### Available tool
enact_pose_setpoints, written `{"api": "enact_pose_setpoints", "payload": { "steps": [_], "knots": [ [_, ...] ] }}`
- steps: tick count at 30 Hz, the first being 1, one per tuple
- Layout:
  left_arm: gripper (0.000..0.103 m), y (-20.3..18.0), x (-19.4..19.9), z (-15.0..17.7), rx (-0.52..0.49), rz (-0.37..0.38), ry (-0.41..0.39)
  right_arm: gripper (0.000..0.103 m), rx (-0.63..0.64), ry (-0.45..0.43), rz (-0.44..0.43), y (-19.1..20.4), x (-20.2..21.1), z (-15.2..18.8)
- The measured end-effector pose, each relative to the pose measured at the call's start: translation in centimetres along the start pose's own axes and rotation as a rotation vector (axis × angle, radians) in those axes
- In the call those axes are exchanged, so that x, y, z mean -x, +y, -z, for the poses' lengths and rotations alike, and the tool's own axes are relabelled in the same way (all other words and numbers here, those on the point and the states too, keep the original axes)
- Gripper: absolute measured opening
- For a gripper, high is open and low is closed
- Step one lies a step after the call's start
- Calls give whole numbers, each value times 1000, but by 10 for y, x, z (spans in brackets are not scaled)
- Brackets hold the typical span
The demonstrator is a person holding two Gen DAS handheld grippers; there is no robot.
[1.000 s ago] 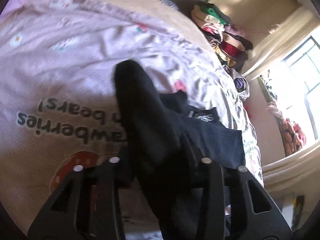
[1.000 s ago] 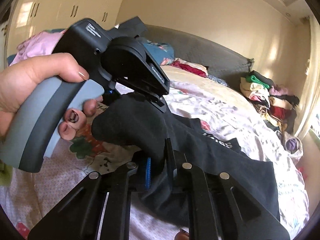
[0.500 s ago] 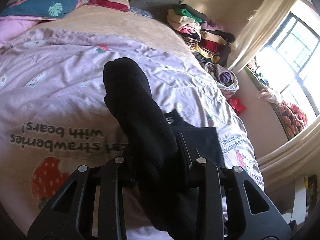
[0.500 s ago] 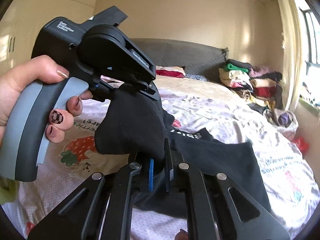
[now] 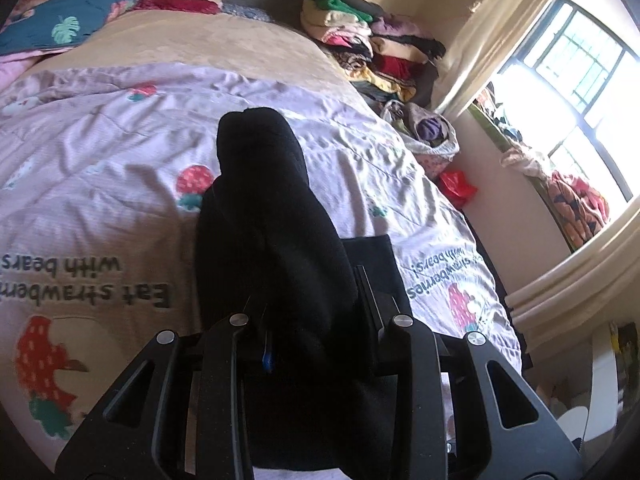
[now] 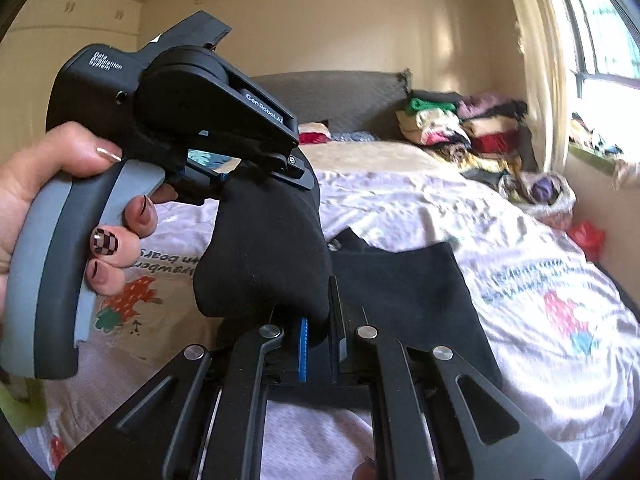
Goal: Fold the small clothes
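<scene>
A small black garment (image 5: pixel 276 248) is bunched and held up above the bed by both grippers. My left gripper (image 5: pixel 316 316) is shut on it, and the cloth bulges forward over its fingers. My right gripper (image 6: pixel 320 320) is shut on the same garment's (image 6: pixel 264 256) lower fold. The left gripper's body (image 6: pixel 192 120) and the hand holding it show in the right wrist view, right above the cloth. The rest of the black garment (image 6: pixel 404 296) trails down onto the pink strawberry bedspread (image 5: pixel 100 168).
A stack of folded clothes (image 5: pixel 372 48) sits at the bed's far right corner, seen also in the right wrist view (image 6: pixel 460 128). A bag of clothes (image 5: pixel 432 136) and a red bag (image 5: pixel 456 188) lie by the wall under the window. Pillows (image 5: pixel 68 20) lie at the headboard.
Both grippers have lifted and tilted up with the black garment, so less of it lies on the bedspread. The cloth stays bunched between them.
</scene>
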State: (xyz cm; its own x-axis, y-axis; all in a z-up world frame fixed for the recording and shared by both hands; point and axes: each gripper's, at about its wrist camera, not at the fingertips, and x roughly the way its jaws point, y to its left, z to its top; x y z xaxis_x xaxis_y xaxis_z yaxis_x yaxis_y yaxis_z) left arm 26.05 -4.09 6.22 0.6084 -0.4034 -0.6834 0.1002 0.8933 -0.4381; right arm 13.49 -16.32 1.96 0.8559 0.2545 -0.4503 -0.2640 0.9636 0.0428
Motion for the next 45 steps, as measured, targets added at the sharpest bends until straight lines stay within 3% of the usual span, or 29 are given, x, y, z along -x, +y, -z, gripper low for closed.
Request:
{"api": "enact_pose_setpoints", "payload": {
  "steps": [6,11,16,18,21,24,30,32,34,38,41,43,45],
  "knots": [
    [23,-21,-35,3,-31,-3,59,7,-126,72,-2,-27,-6,12],
    [27,-33,-68,9,-42,-17,115,7,-418,174,-106,-73,-23,32],
    [33,-53,-94,18,-79,-38,148,7,-620,216,-170,-100,-28,50],
    [41,-58,-99,19,-85,-34,151,7,-655,220,-167,-103,-27,55],
    [65,-64,-102,21,-87,-7,150,8,-719,220,-159,-111,-25,63],
    [67,-67,-95,24,-93,15,130,9,-770,216,-146,-118,-19,70],
    [71,-61,-66,33,-91,26,94,25,-718,213,-104,-115,-3,67],
    [75,-60,-54,38,-105,15,80,44,-654,205,-66,-107,12,65],
    [75,-58,-40,45,-116,11,59,48,-592,185,-36,-104,23,60],
    [84,-54,-14,58,-133,1,23,74,-472,151,8,-88,52,57],
    [93,-51,5,70,-136,-1,2,86,-381,118,46,-80,70,51],
    [93,-50,17,79,-147,-9,-11,94,-329,98,74,-71,81,47],
    [93,-49,29,88,-162,-20,-24,95,-295,82,92,-66,90,46]
  ]
}}
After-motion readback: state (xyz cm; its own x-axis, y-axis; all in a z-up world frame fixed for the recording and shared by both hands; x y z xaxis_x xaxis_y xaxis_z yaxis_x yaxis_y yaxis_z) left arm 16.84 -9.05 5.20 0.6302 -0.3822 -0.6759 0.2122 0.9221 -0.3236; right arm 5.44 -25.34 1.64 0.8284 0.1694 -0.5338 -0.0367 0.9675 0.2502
